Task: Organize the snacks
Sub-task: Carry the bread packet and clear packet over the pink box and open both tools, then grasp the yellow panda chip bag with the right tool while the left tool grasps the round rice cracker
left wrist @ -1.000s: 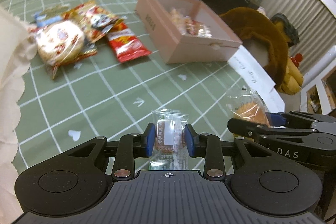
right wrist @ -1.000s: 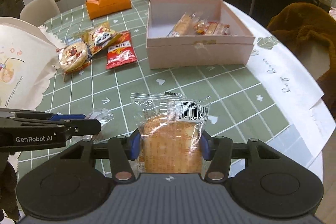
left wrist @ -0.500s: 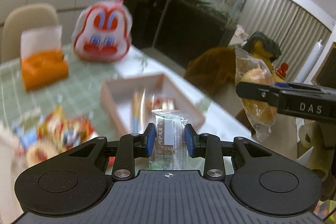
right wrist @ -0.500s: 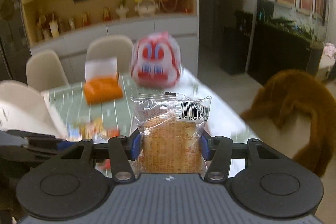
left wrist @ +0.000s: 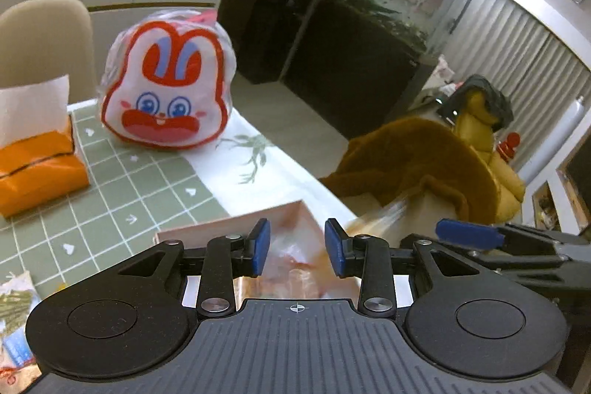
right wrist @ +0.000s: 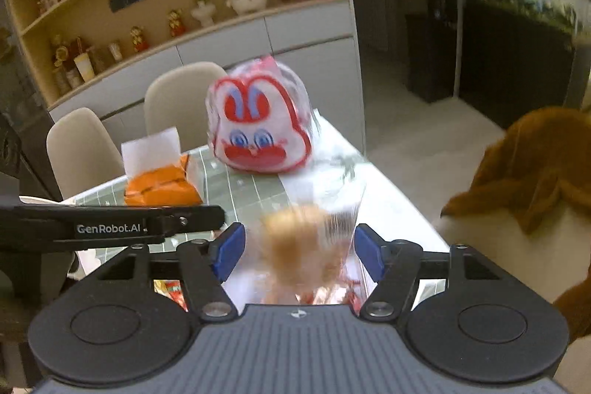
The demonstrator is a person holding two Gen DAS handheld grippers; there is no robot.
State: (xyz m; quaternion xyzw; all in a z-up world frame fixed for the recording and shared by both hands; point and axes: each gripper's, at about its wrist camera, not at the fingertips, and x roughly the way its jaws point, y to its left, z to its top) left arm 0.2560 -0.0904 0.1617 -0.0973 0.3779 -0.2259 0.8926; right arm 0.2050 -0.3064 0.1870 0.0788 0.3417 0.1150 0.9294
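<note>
Both grippers hover above the pink snack box (left wrist: 221,228), whose far rim shows in the left wrist view. My left gripper (left wrist: 297,252) is open with nothing between its blue pads; blurred snack packets lie in the box below it. My right gripper (right wrist: 297,255) is open, and the clear-wrapped bread packet (right wrist: 306,246) is a falling blur between its spread pads, touching neither. The same packet shows as a streak in the left wrist view (left wrist: 380,213), beside the right gripper's blue finger (left wrist: 469,233).
A bunny-face bag (left wrist: 166,98) and an orange tissue box (left wrist: 37,168) stand at the far side of the green gridded tablecloth (left wrist: 122,198). A chair draped in a brown furry coat (left wrist: 413,165) stands to the right. Loose snacks (left wrist: 14,301) lie at the left edge.
Both grippers have moved over the box and opened. The small wrapped snack has left the left gripper, and the bread packet is dropping out of the right one.
</note>
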